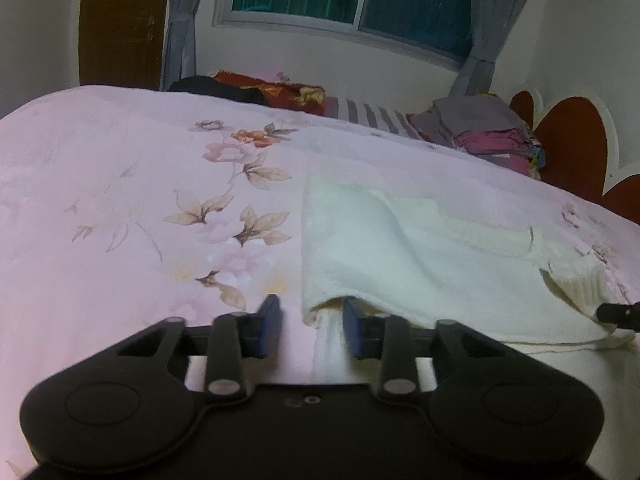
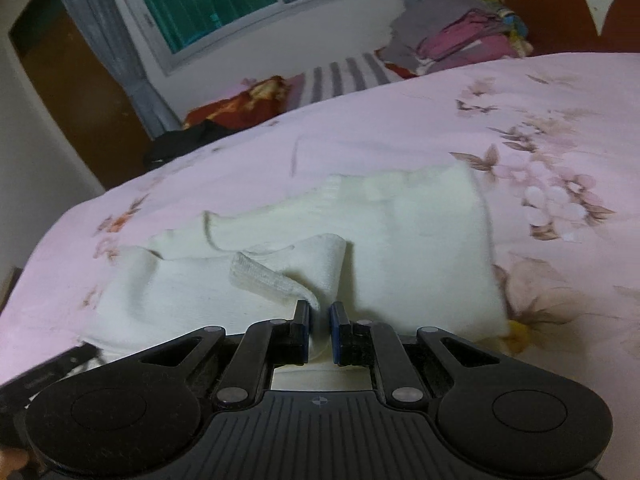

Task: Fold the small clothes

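A small cream knit sweater (image 1: 420, 248) lies partly folded on the pink floral bedspread (image 1: 120, 200). My left gripper (image 1: 311, 308) is open at the sweater's near left corner, with its right finger under the lifted edge. In the right wrist view the sweater (image 2: 420, 248) spreads ahead, with a ribbed cuff (image 2: 264, 276) folded over near the fingers. My right gripper (image 2: 319, 312) is nearly closed, pinching the cloth by the cuff. The right gripper's tip shows at the right edge of the left wrist view (image 1: 620, 312).
A pile of folded grey and pink clothes (image 1: 488, 128) sits at the bed's far right by the headboard (image 1: 572, 148). A red patterned cloth (image 1: 280, 90) and a black garment (image 1: 216, 88) lie at the far edge under the window. A striped sheet (image 1: 376, 116) shows between them.
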